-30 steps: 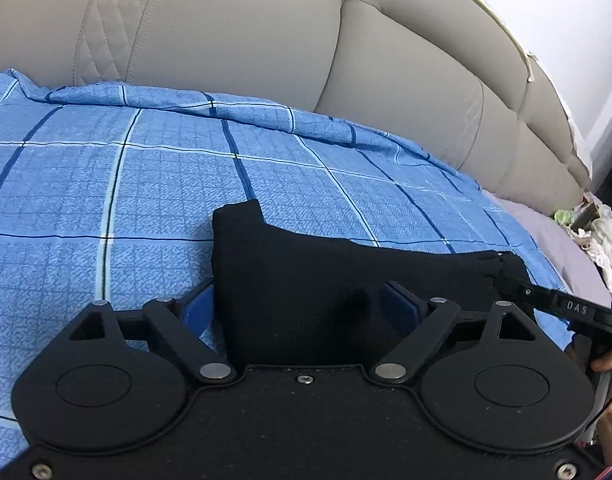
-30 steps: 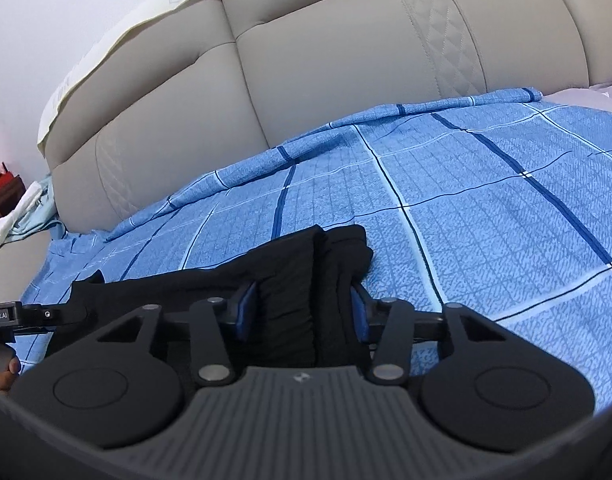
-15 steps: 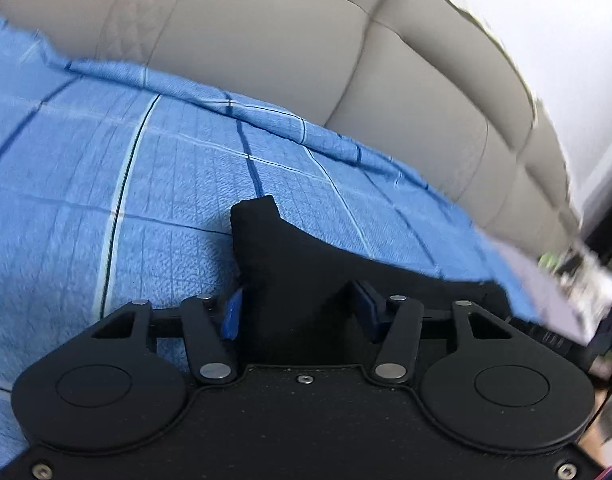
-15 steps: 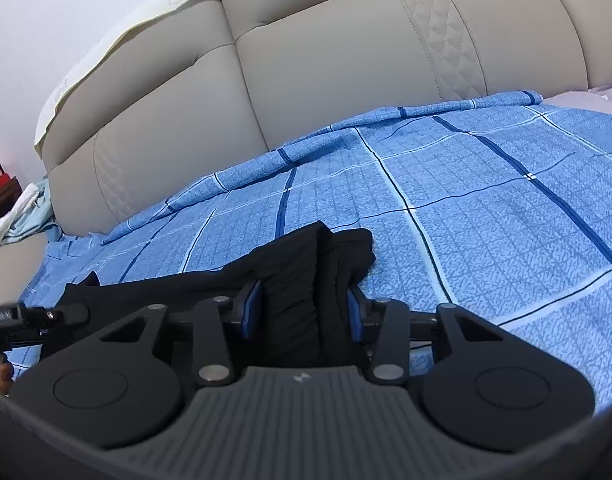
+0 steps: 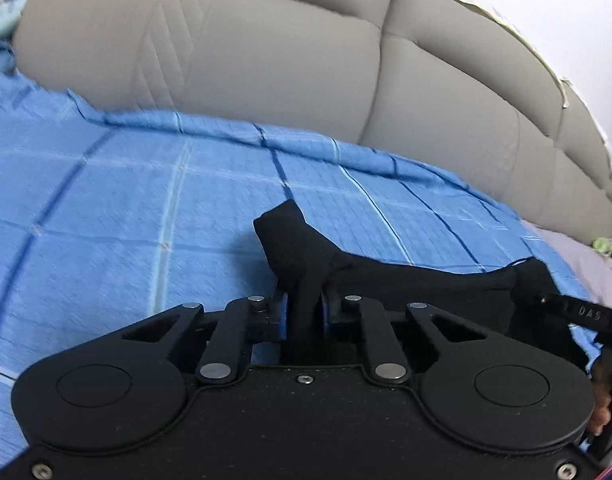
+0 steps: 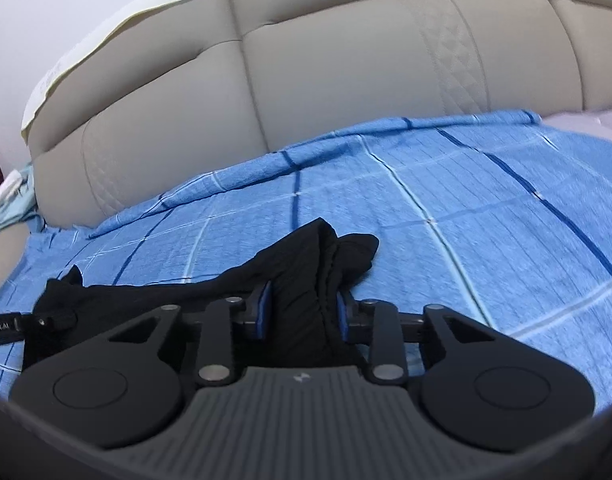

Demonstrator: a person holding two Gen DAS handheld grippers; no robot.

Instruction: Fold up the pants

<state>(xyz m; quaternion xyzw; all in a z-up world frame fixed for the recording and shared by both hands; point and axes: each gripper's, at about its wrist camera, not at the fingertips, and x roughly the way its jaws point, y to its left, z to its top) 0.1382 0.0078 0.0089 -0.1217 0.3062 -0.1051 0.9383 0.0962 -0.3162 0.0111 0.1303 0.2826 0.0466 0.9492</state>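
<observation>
Above the blue bedsheet point(image 5: 154, 216), short of the headboard point(image 5: 266, 64), left gripper point(image 5: 304, 312) and right gripper point(image 6: 302, 308) each pinch an end of the black pants point(image 5: 406, 280), best carried level and taut.

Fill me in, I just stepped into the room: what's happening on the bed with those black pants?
A person is folding black pants on a bed covered by a blue checked sheet. The left hand-held gripper is shut on one end of the fabric, and the right hand-held gripper is shut on a bunched part at the other end. The cloth spans between them, just above or on the sheet, in front of a beige padded headboard. The fold is not finished.
</observation>
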